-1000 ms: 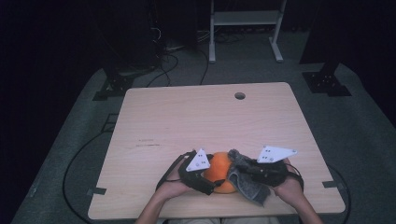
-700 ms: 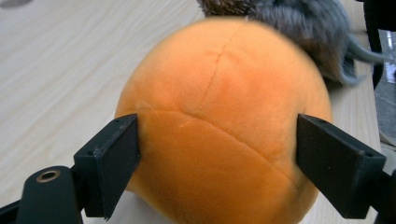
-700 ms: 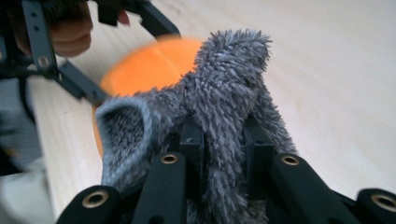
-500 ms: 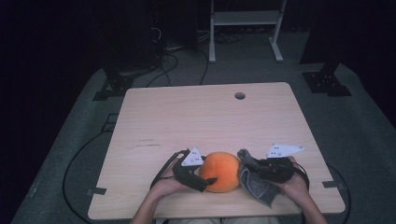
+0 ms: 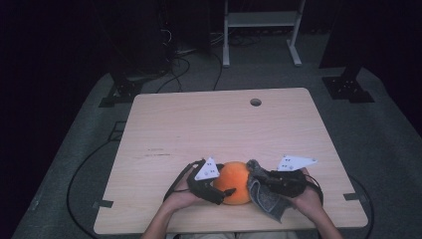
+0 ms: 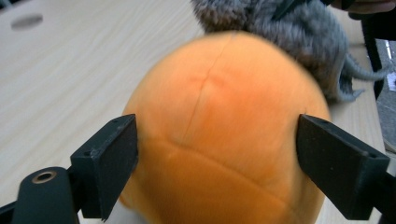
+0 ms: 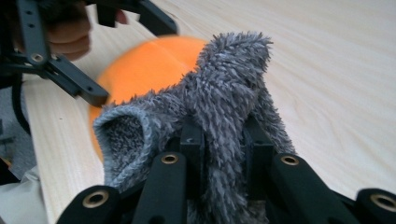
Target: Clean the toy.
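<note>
Slippage is the risk: left gripper (image 6: 215,154) jaws straddle the orange plush ball (image 6: 224,135), pads barely pressing. Right gripper (image 7: 219,154), clamped on the grey fuzzy cloth (image 7: 219,102) at the ball's three o'clock, could nudge it free.

We cannot see the near side of the orange plush ball (image 6: 224,140) in the left gripper view: the bottom edge cuts it off, and its top outline is blurred. Behind it, the grey cloth (image 6: 299,42) runs off the top edge. In the right gripper view the cloth (image 7: 219,116) hides much of the ball (image 7: 144,65) and the inner faces of the jaws. From the high view, the cloth (image 5: 263,194) covers the ball's (image 5: 233,182) right flank.
</note>
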The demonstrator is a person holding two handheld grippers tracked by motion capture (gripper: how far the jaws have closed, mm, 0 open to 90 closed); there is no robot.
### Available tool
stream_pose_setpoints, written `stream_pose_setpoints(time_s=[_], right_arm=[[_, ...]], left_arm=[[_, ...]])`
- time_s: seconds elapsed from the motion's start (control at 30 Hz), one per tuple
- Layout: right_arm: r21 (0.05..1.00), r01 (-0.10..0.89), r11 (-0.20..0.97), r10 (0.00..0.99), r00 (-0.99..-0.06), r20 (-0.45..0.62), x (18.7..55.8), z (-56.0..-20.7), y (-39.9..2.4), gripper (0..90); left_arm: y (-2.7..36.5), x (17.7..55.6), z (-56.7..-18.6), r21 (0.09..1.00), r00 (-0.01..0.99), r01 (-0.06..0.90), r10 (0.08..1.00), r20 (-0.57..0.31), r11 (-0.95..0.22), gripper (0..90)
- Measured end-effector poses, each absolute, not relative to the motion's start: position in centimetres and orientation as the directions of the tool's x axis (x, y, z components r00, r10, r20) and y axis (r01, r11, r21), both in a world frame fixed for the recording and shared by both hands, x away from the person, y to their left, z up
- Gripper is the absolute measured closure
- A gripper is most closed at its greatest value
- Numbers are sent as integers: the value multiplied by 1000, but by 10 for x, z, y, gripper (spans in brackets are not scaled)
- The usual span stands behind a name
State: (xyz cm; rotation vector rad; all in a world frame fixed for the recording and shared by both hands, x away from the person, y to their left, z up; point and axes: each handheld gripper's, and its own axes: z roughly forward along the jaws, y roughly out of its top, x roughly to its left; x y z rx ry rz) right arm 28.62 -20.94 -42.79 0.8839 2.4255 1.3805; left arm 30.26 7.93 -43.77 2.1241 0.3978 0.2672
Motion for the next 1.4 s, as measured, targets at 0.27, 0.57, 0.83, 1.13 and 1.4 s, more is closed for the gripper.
stream_pose_setpoints(time_s=[0.27,0.57,0.83,1.13,1.4], right_arm=[[806,467,363,632,-759,155,291,-436,-222,732],[824,423,377,584,-799,142,286,-435,-213,726],[817,427,388,613,-781,117,285,-431,-219,733],[841,364,400,562,-823,89,281,-424,-199,738],[831,389,399,570,-815,108,279,-427,-205,737]], left_arm=[[90,308,-444,820,920,232,393,-10,-523,145],[91,309,-447,827,924,233,383,-23,-512,144],[89,308,-448,832,923,233,384,-27,-503,141],[81,306,-440,836,929,213,371,-13,-505,35],[66,304,-452,820,924,211,382,9,-531,0]])
